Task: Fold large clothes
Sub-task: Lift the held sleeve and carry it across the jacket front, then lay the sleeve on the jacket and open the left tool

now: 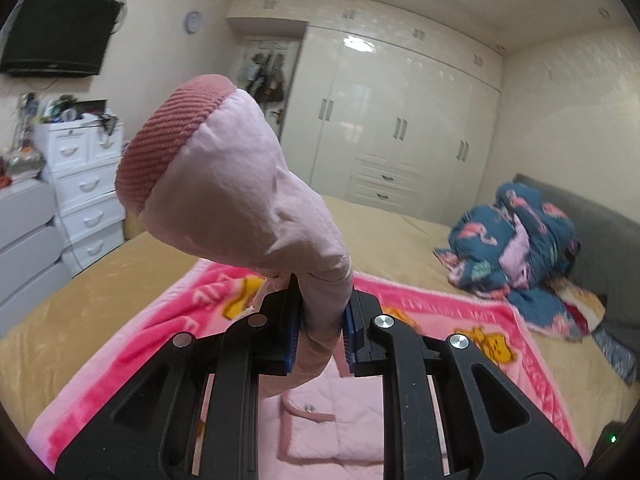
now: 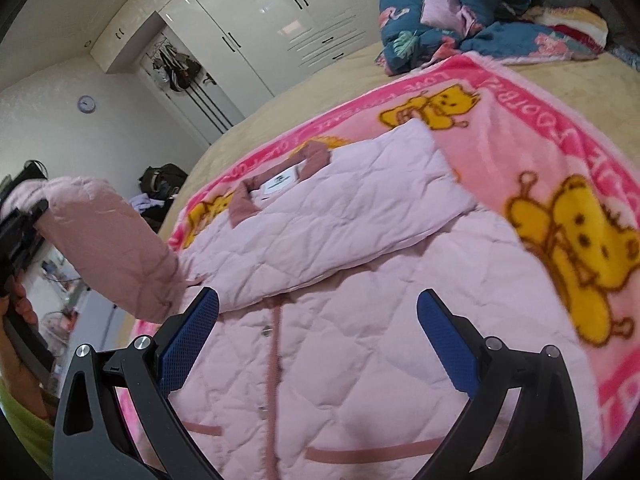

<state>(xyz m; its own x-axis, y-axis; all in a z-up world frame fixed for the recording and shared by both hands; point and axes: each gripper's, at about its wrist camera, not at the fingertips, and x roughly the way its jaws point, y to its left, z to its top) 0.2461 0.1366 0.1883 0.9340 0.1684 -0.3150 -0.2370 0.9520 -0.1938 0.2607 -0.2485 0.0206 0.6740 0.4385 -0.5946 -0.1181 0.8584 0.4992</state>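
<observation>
From the left wrist, the left gripper is clamped on the pink sleeve, its ribbed cuff flopping high above the blanket. That narrow pinch could slip and drop the sleeve crooked.

Over on the right wrist, the right gripper hangs wide apart, holding nothing, above the quilted jacket lying flat on the blanket; if it doesn't pin the body, the pull may drag it.

Pink bear-print blanket spread on tan-sheeted bed. Crumpled blue flamingo-print quilt near the bed's far edge by grey headboard. White glossy wardrobe along the wall, wall-mounted TV, round wall clock, cluttered white drawer unit.
</observation>
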